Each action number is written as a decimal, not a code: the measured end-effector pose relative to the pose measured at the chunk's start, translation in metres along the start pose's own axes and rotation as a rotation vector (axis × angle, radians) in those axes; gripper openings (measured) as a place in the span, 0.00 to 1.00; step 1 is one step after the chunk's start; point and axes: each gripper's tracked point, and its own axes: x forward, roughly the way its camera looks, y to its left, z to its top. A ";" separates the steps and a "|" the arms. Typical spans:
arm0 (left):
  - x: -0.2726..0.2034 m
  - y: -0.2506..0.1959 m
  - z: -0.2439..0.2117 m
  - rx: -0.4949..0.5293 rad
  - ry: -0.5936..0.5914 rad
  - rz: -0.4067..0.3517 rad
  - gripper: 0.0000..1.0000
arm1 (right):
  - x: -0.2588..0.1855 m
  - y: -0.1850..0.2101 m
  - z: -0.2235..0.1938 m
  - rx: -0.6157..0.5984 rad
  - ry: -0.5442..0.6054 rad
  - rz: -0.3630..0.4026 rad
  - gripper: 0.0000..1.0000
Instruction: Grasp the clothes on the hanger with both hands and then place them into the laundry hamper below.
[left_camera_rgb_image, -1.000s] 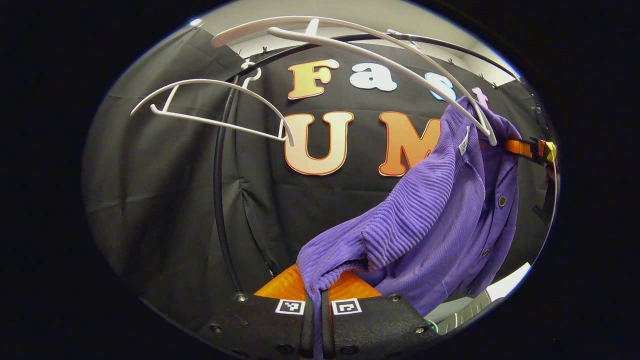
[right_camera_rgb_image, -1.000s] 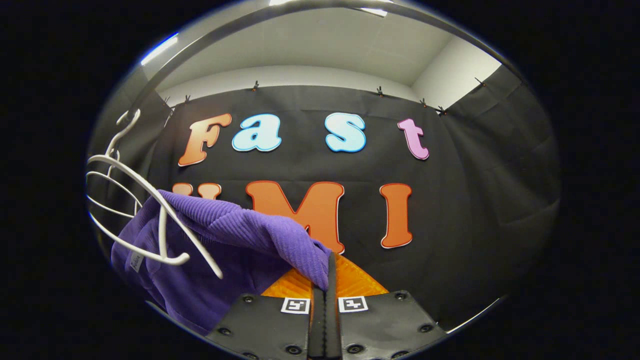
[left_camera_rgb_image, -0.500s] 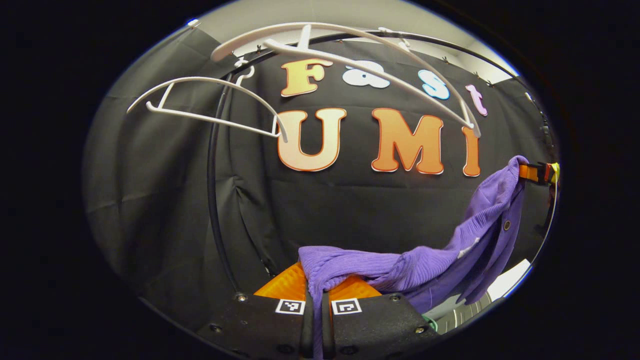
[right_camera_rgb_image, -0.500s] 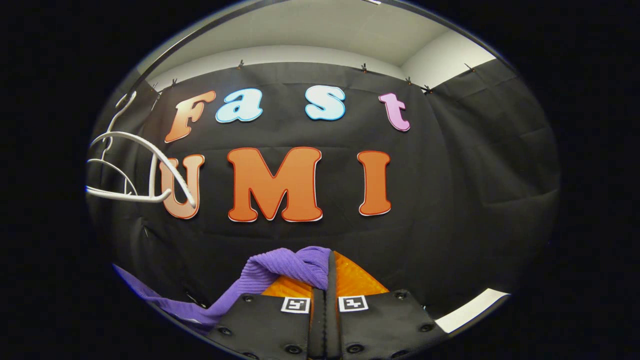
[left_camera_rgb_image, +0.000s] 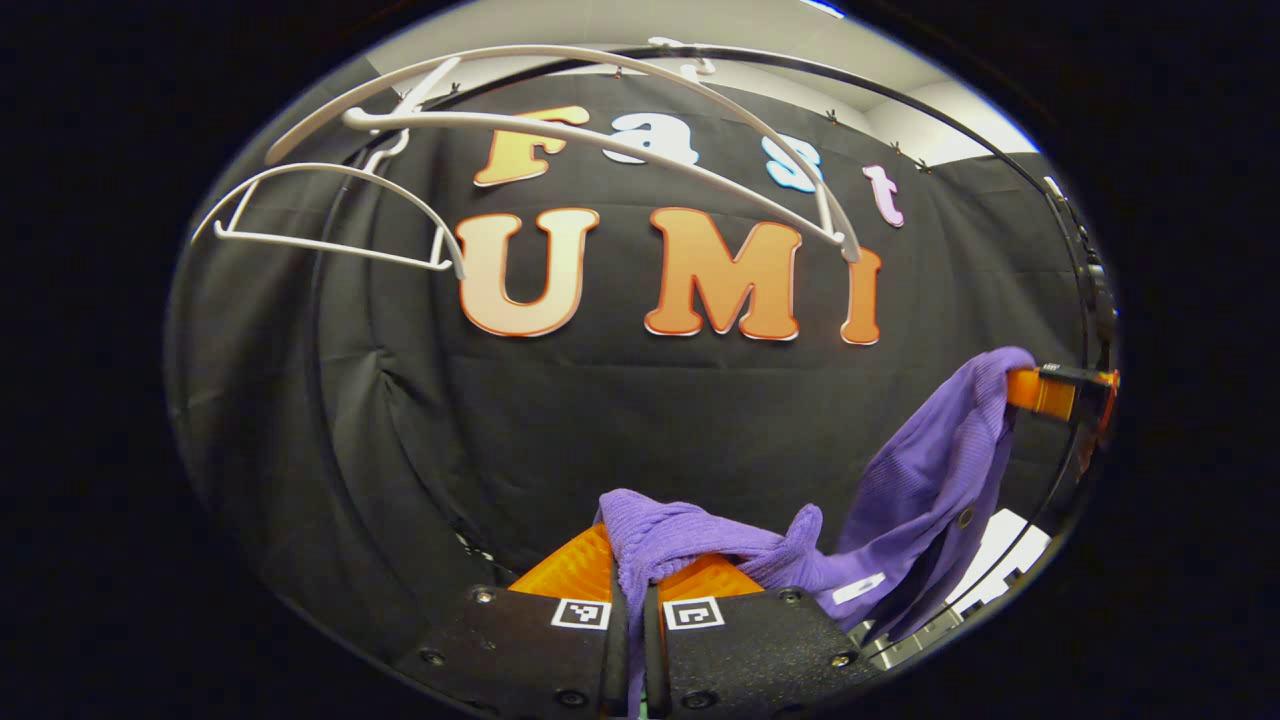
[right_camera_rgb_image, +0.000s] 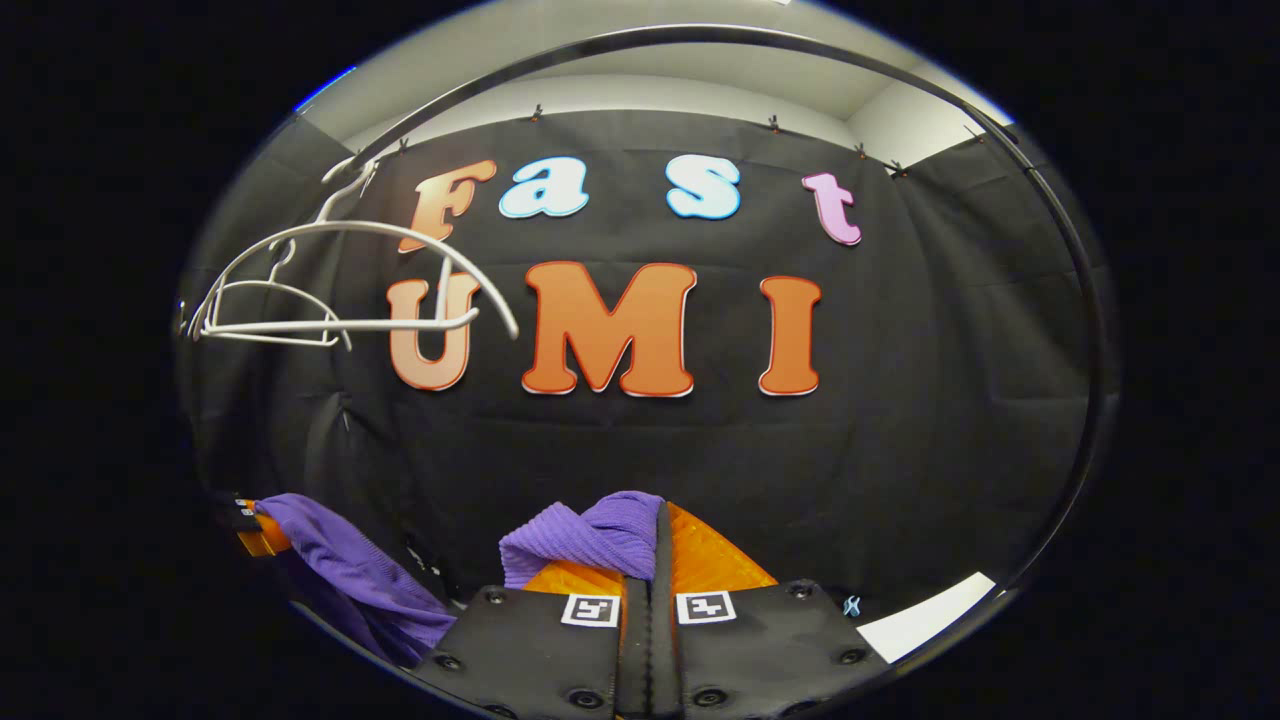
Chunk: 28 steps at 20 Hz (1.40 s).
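Two grippers, left and right, fingers clamped on the purple cardigan, hangers at 11 o'clock; lower evenly, release together.

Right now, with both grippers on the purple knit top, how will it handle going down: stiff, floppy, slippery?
Likely floppy: the purple knit top sags between the left gripper and right gripper. Its ribbed knit probably resists slipping. Loose folds may snag.

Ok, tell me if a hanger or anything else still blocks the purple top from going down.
Nothing visible does. The purple top hangs free between the left gripper and right gripper, below the bare hangers. The hamper's spot can't be told.
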 end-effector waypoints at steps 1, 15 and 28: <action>0.003 -0.013 -0.006 -0.013 0.016 -0.026 0.06 | -0.001 0.008 -0.014 0.007 0.032 0.019 0.08; 0.004 -0.104 -0.179 -0.221 0.614 -0.212 0.07 | -0.012 0.049 -0.228 0.224 0.660 0.053 0.08; -0.019 -0.075 -0.206 -0.184 0.766 -0.063 0.98 | -0.043 0.075 -0.302 0.310 0.927 0.085 0.99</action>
